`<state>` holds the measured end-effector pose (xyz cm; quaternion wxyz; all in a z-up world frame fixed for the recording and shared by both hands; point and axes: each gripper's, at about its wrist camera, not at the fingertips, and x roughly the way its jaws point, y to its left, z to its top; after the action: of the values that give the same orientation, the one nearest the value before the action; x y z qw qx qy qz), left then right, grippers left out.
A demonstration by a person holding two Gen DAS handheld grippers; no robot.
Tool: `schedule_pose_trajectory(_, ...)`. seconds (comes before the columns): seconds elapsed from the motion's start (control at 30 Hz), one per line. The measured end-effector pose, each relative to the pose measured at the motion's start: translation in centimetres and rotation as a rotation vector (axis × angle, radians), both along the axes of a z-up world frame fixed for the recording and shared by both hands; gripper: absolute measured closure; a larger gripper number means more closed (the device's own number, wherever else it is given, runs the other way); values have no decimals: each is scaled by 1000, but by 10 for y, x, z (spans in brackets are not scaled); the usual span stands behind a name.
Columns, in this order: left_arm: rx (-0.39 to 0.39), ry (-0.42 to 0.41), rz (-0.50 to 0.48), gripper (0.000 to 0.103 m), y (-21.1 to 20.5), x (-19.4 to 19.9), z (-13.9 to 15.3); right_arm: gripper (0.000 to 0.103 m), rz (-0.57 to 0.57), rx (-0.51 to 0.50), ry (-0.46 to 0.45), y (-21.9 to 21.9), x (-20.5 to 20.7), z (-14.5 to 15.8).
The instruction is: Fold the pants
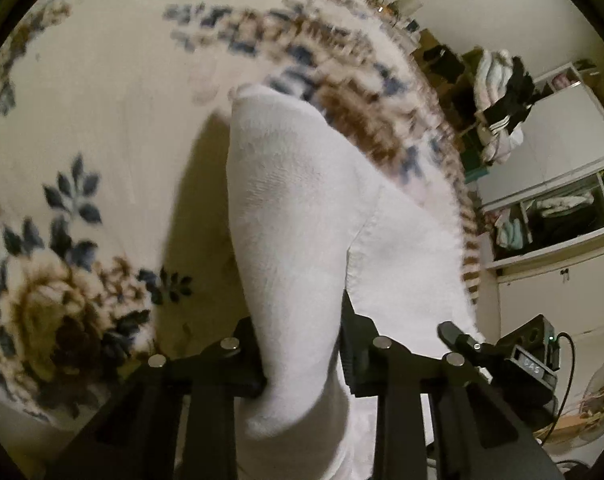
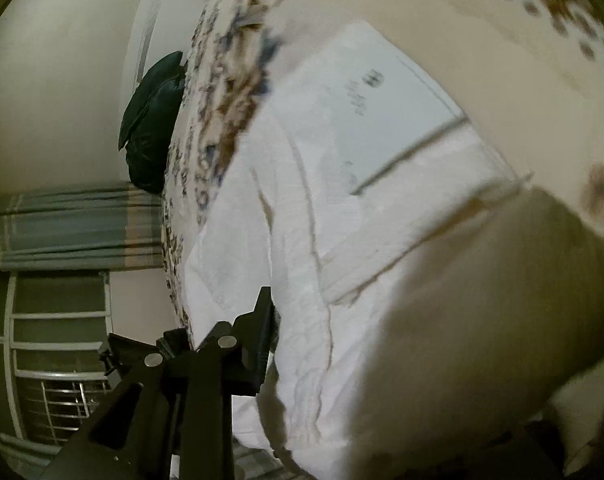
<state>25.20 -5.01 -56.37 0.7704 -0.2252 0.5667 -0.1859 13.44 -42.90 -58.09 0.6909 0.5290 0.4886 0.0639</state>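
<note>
On the bed, over a cream blanket patterned with blue and brown flowers, lie the white pants, part of them lifted off the blanket. In the left wrist view a ribbed white fold rises between the fingers of the left tongs, which are closed on the cloth; the black pads press in from both sides and the fabric bunches where it is pinched. A stitched hem or seam runs down the lifted fold on its right side.

In the right wrist view the white pants spread wide across the blanket, with seams and a flat label panel carrying blurred dark print. One black finger of the right tongs shows, pressed against the cloth edge; the other finger is hidden behind the fabric, so the right tongs appear closed on the pants, though the far pad cannot be seen. A large blurred cloth-like shape fills the lower right of that view.

The step in hand looks like carrying a gripped edge over to make a fold. To do it well, both tongs should rise together, keeping the edge taut and level between them, then lay seam onto seam before letting go.

Beyond the bed stand open shelves with stacked clothes and a dark cushion against the wall.
</note>
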Motion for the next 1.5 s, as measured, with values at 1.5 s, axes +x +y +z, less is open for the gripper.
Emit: schedule_pose_trajectory(1.5, -80, 47, 109, 61, 145, 414, -32, 64, 175, -161, 50, 126, 503, -7)
